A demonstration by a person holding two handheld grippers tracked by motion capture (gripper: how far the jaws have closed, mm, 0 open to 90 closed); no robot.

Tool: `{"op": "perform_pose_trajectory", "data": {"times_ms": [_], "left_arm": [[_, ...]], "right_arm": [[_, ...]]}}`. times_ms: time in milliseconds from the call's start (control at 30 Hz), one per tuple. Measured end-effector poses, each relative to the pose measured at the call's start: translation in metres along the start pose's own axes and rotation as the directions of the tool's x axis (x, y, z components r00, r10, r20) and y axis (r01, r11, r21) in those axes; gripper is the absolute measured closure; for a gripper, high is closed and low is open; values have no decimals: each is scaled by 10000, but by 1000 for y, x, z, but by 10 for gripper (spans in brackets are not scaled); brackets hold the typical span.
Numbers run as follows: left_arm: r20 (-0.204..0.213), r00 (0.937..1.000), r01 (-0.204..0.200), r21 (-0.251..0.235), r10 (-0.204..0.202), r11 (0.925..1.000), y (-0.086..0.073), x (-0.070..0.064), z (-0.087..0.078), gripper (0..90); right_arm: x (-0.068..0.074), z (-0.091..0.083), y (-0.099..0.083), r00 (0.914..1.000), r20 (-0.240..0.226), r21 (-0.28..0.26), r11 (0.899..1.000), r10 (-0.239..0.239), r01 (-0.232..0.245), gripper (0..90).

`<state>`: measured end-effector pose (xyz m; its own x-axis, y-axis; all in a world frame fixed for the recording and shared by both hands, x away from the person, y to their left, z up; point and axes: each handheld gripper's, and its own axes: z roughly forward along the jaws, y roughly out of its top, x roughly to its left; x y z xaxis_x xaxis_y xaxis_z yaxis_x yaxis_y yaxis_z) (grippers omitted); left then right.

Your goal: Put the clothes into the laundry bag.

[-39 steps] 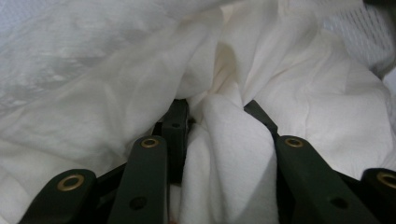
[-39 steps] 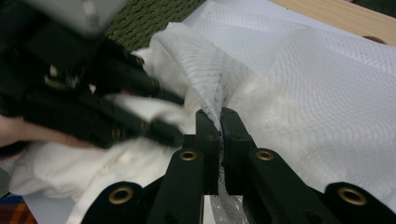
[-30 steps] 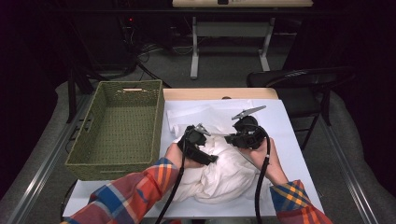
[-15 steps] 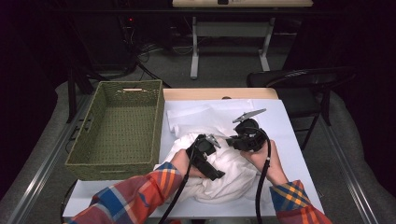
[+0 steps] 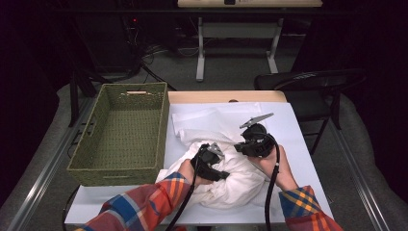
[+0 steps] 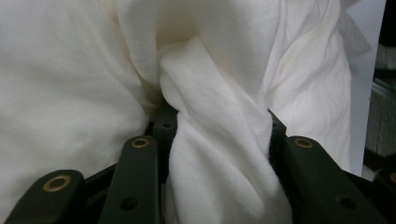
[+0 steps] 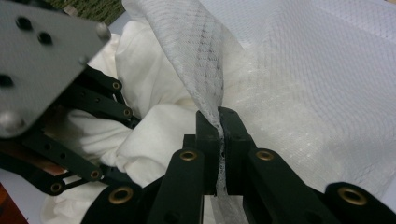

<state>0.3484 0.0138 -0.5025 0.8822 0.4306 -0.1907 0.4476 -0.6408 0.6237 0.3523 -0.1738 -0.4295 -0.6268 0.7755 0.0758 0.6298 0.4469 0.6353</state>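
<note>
Nearest the camera, two plaid sleeves (image 5: 144, 204) enter from the bottom edge of the high view. Just beyond, the left gripper (image 5: 211, 163) rests on a crumpled white cloth (image 5: 235, 185); its own view shows the jaws pinching a thick twisted fold of that cloth (image 6: 215, 154). Beside it, the right gripper (image 5: 252, 144) has its jaws pressed together on a thin strip of white mesh fabric (image 7: 205, 70), which spreads out behind the cloth on the desk (image 5: 298, 159). Left of the heap, a woven green basket (image 5: 120, 132) stands against the desk edge. Farther off, a dark chair (image 5: 308, 82) and a table frame (image 5: 238, 38) occupy the floor.
</note>
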Motion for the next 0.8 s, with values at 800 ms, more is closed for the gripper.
{"op": "perform_pose_trajectory", "data": {"times_ms": [800], "left_arm": [[-1329, 9785, 1500, -679, -1579, 9864, 31, 7, -2, 314]], "right_arm": [[-12, -4, -8, 9910, -851, -499, 9929, 1036, -1081, 875]]}}
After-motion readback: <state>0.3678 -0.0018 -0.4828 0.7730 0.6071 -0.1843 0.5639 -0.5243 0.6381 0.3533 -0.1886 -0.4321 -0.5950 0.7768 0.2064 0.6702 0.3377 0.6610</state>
